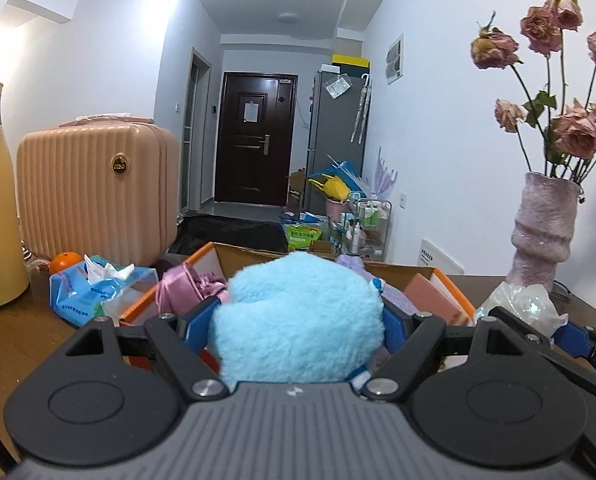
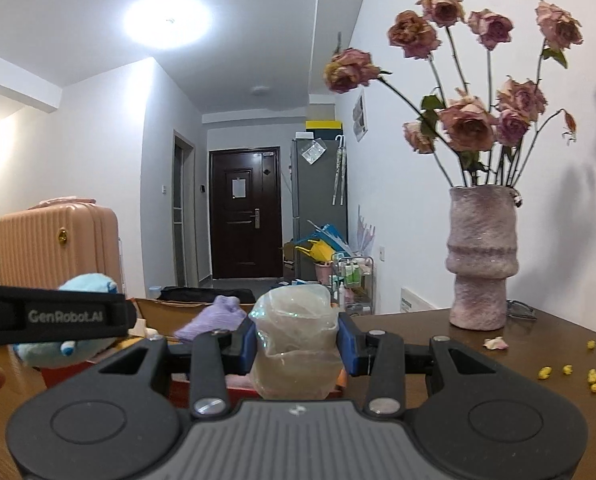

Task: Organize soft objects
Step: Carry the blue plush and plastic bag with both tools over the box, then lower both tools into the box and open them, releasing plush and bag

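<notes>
Tabletop (image 2: 437, 344) bare beside box (image 1: 417, 270)

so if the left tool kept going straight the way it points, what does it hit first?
Probably the cardboard box just ahead: the left tool, shut on the blue plush toy, points over its open top. Depth is unclear.

Bare brown table (image 2: 437, 344) lies open at the frame's lower right. A tall vase (image 2: 481, 256) blocks the right side. At left, a pink suitcase (image 1: 98, 188) and tissue pack (image 1: 98, 292) crowd the cardboard box (image 1: 417, 270).
</notes>
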`<move>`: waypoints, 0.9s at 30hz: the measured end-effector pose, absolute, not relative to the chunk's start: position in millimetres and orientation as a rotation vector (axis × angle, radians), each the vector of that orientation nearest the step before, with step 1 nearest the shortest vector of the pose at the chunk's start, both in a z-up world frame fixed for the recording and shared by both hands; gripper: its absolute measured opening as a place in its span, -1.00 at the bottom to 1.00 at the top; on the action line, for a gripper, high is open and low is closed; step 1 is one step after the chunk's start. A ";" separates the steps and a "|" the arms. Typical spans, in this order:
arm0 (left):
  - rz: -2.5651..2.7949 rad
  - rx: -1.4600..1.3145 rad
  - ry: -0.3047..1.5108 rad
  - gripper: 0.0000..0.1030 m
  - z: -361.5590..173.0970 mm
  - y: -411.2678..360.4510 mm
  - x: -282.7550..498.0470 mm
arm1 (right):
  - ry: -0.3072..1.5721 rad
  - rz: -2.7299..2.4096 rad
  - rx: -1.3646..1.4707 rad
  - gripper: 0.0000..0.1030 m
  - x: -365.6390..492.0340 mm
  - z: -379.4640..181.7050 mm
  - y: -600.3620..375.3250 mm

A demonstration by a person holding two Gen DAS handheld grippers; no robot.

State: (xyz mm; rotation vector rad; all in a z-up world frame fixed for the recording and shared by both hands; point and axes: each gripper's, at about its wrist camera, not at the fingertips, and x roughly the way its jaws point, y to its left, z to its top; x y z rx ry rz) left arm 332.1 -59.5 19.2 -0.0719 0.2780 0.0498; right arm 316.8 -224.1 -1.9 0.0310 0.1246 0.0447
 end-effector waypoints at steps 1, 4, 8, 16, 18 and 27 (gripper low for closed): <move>0.052 -0.072 0.277 0.58 19.3 -58.0 334.0 | 0.125 0.049 0.031 -0.23 319.7 -2.0 -220.3; 0.059 -0.072 0.268 0.58 19.9 -52.0 341.0 | 0.124 0.061 0.031 -0.23 326.8 -2.4 -211.0; 0.064 -0.069 0.258 0.58 20.0 -46.5 351.2 | 0.114 0.067 0.034 -0.23 338.9 -1.4 -202.2; 0.066 -0.054 0.241 0.59 20.5 -41.9 375.4 | 0.104 0.053 0.037 -0.23 363.9 -1.1 -195.4; 0.065 -0.051 0.240 0.59 20.7 -42.1 382.2 | 0.103 0.049 0.038 -0.23 370.8 -1.1 -194.3; 0.064 -0.041 0.244 0.59 17.1 -40.6 415.1 | 0.113 0.046 0.038 -0.23 403.6 -4.0 -188.2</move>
